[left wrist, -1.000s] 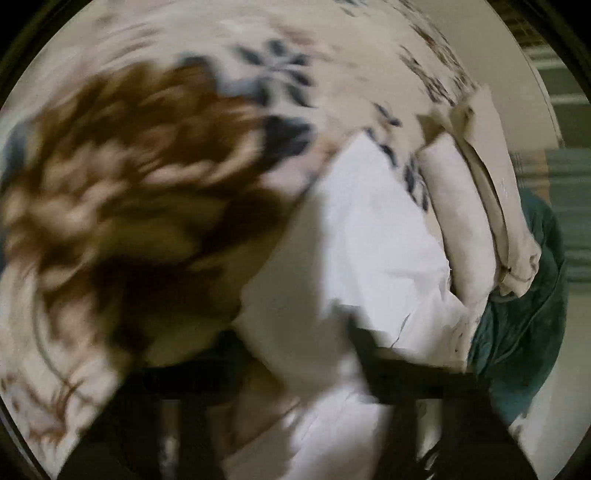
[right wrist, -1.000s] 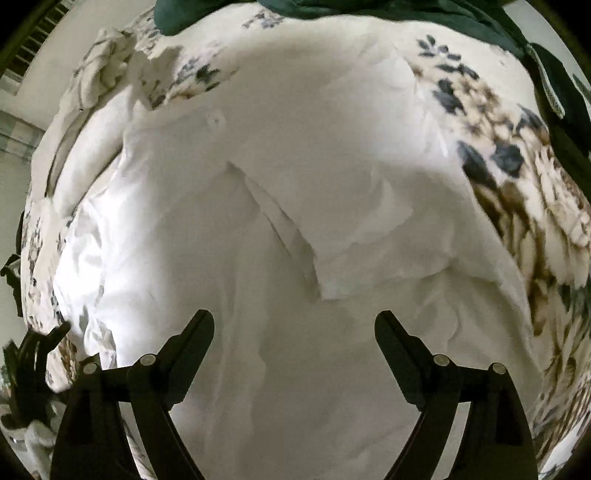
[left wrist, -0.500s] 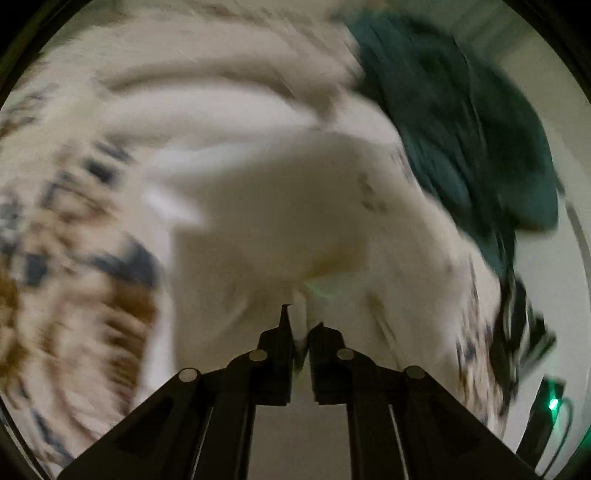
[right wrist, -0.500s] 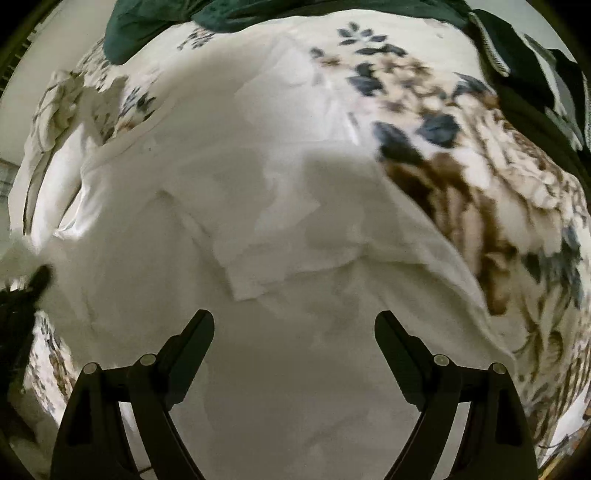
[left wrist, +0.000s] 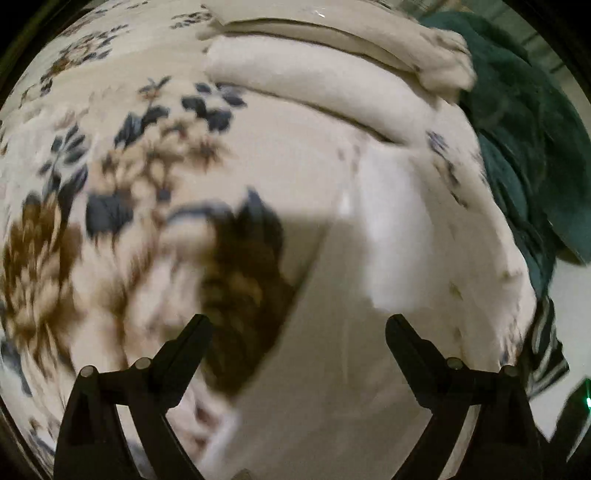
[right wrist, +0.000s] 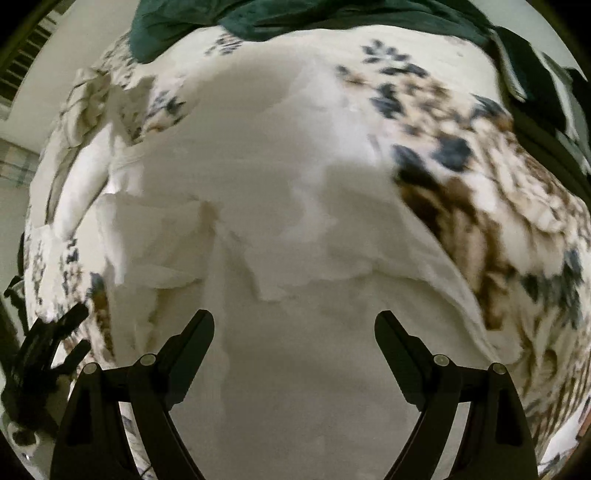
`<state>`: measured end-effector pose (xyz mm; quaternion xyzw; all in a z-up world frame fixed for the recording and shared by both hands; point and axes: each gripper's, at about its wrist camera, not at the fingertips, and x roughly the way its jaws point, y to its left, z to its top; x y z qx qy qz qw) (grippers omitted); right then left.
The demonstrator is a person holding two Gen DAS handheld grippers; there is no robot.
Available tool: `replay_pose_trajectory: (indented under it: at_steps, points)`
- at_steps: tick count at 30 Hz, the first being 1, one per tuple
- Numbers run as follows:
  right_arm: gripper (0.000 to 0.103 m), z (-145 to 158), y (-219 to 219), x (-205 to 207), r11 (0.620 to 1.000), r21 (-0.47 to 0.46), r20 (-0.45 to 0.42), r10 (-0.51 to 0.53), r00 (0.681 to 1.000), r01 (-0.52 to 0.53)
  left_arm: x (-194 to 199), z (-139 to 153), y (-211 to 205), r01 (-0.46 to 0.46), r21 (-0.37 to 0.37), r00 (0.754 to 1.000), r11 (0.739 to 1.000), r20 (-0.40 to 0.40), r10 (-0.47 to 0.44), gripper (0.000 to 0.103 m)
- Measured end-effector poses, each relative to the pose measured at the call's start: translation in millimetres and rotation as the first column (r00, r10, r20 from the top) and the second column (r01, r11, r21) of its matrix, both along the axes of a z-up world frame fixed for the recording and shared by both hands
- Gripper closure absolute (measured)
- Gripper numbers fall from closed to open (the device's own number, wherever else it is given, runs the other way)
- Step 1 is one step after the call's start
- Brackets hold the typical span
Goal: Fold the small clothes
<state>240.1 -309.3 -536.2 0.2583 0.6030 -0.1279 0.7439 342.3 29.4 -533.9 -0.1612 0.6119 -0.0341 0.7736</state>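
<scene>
A white garment (right wrist: 295, 229) lies spread on the flowered bedspread (right wrist: 509, 206), with folded layers near its middle. It also shows in the left wrist view (left wrist: 369, 295). My right gripper (right wrist: 294, 325) is open and empty, just above the garment's near part. My left gripper (left wrist: 298, 328) is open and empty, over the garment's left edge where it meets the bedspread (left wrist: 110, 221). The left gripper also shows in the right wrist view (right wrist: 48, 343) at the far left, beside the garment's left edge.
A dark green cloth (left wrist: 528, 147) lies at the bed's far side; it also shows in the right wrist view (right wrist: 258, 18). Folded cream clothes (left wrist: 325, 74) are stacked beyond the garment. A striped dark item (right wrist: 535, 66) lies at the right.
My left gripper was shut on the white garment half a second ago; it is now open and has swung back left. The right gripper stayed open and drifted slightly over the garment.
</scene>
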Motion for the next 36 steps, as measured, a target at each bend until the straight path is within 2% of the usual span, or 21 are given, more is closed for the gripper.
replay_pose_trajectory:
  at_steps: [2,6,9,11,14,17,19,20,23,26,28,32,35,36]
  points:
    - [0.013,2,10,15,1.000,0.011,0.018,0.004,1.000,-0.005,24,-6,-11,0.048,0.051,0.999,0.998,0.015,-0.049,0.007]
    - [0.013,-2,34,66,0.999,0.028,0.044,0.046,0.998,-0.047,54,-25,-36,0.172,0.162,0.984,0.972,0.006,-0.176,0.007]
    - [0.013,-29,64,109,0.987,0.020,-0.026,0.157,0.987,-0.156,54,-35,-37,0.209,0.190,0.978,0.959,-0.016,-0.209,0.007]
    - [0.013,-47,81,113,0.968,-0.051,-0.136,0.239,0.961,-0.248,49,-38,-33,0.213,0.185,0.977,0.959,-0.030,-0.211,0.007]
    - [0.013,-58,82,74,0.944,-0.090,-0.228,0.292,0.929,-0.319,41,-39,-28,0.217,0.175,0.976,0.960,-0.040,-0.213,0.007]
    - [0.013,-55,68,45,0.950,-0.068,-0.243,0.281,0.928,-0.305,32,-28,-21,0.210,0.176,0.978,0.962,-0.023,-0.209,0.007]
    - [0.013,-39,50,32,0.966,-0.024,-0.205,0.248,0.947,-0.258,27,-10,-16,0.184,0.180,0.981,0.966,0.019,-0.191,0.007]
    - [0.013,-28,42,28,0.971,-0.013,-0.182,0.233,0.955,-0.239,21,9,-14,0.168,0.178,0.981,0.970,0.065,-0.182,0.007]
    - [0.013,15,10,11,0.982,0.017,-0.105,0.188,0.977,-0.187,-5,54,-19,0.154,0.201,0.969,0.967,0.159,-0.187,0.007]
    - [0.013,53,-25,-11,0.986,0.049,-0.073,0.165,0.984,-0.161,-34,86,-33,0.168,0.195,0.961,0.966,0.188,-0.205,0.006]
    - [0.013,74,-52,-27,0.982,0.085,-0.075,0.175,0.982,-0.168,-60,99,-52,0.181,0.181,0.961,0.967,0.176,-0.213,0.006]
    - [0.013,97,-106,-65,0.966,0.116,-0.117,0.246,0.962,-0.233,-121,100,-117,0.242,0.134,0.964,0.961,0.077,-0.254,0.006]
    - [0.013,93,-148,-88,0.953,0.142,-0.161,0.288,0.944,-0.266,-189,83,-186,0.323,0.075,0.946,0.944,-0.044,-0.320,0.006]
    - [0.018,90,-164,-96,0.951,0.154,-0.168,0.294,0.941,-0.270,-202,77,-200,0.336,0.058,0.941,0.940,-0.071,-0.332,0.006]
